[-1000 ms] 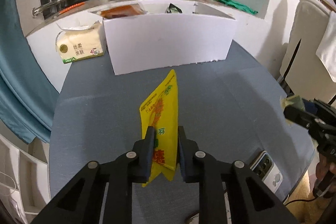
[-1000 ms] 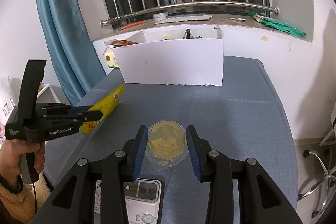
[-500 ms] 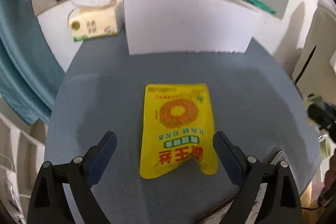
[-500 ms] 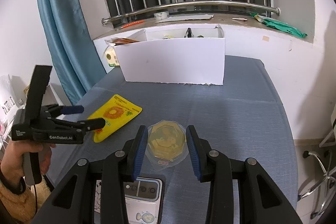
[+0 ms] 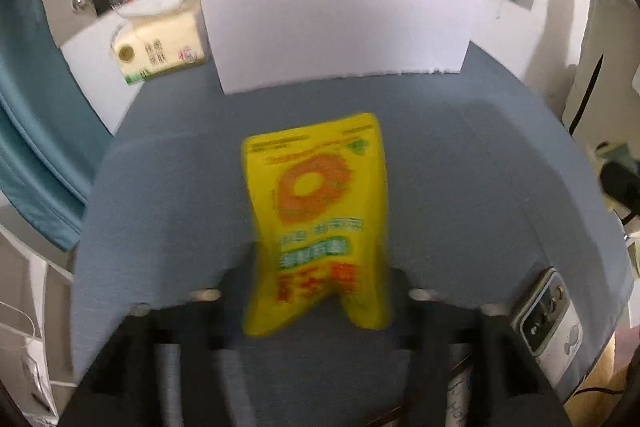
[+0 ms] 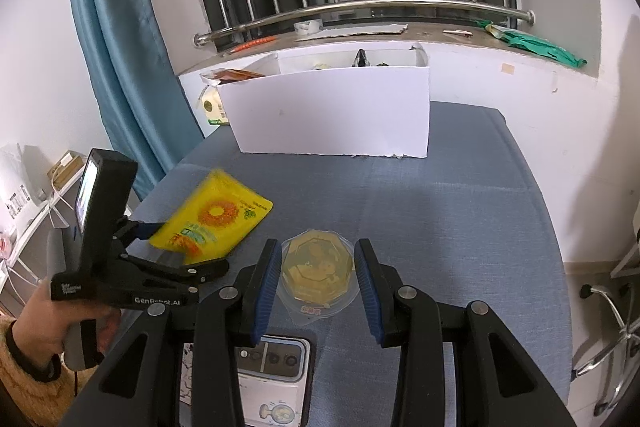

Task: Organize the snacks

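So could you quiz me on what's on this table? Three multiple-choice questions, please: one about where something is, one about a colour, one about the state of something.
1. Where is the round golden snack?
A. Inside the white box
B. On the blue table, between the fingers of the right hand-held gripper
C. On the windowsill

2. What is the main colour of the snack pouch?
A. Purple
B. Black
C. Yellow

3. How is the right hand-held gripper set?
A. Open, one finger on each side of the round snack
B. Shut tight with nothing between its fingers
C. Lying on its side on the table

Answers: 1 B, as the right wrist view shows the snack lying on the cloth between the two fingers. 2 C, as the pouch is yellow with an orange ring in both views. 3 A, as the fingers stand wide apart and flank the snack.
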A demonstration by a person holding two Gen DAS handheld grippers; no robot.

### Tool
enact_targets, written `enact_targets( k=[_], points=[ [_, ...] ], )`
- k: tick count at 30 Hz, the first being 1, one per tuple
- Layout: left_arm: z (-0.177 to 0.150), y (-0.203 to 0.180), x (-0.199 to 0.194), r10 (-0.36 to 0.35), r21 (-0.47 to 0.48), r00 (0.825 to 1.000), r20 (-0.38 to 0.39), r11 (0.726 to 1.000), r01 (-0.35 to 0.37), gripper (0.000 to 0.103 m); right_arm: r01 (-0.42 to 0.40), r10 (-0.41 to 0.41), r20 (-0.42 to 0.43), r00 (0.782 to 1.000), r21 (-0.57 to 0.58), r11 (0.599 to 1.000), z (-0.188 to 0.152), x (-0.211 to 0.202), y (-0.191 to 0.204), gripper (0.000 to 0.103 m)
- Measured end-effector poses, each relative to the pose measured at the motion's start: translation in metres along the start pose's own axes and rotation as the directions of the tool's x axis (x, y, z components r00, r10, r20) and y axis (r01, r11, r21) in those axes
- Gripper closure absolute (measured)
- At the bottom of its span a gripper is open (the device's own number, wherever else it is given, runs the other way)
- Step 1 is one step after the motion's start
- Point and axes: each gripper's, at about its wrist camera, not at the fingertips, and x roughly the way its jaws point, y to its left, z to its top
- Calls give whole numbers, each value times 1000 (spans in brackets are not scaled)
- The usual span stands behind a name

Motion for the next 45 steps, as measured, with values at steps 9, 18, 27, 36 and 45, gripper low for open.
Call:
enact_targets(
  k=[9, 18, 27, 36, 45],
  points=[
    [2, 23, -18, -101, -73, 994, 50, 992, 104, 74, 6, -6, -7, 1000, 2, 1000, -1, 1, -1, 62],
    [10, 33, -43, -138, -91, 984, 113, 985, 149, 77, 2, -2, 0, 1000, -7, 1000, 2, 0, 4, 62],
    [33, 43, -82, -162, -86, 963, 217, 979, 184, 77, 2, -2, 27, 1000, -15, 1000, 13, -6, 7, 62],
    [96, 37, -129, -168, -1, 924, 344, 984, 180, 77, -5, 13, 128, 992, -59, 998, 79, -23, 12, 62],
    [210, 41, -118, -176, 39, 916, 361, 984, 174, 77, -9, 11, 171, 985, -11, 1000, 186, 6, -16, 62]
  ],
)
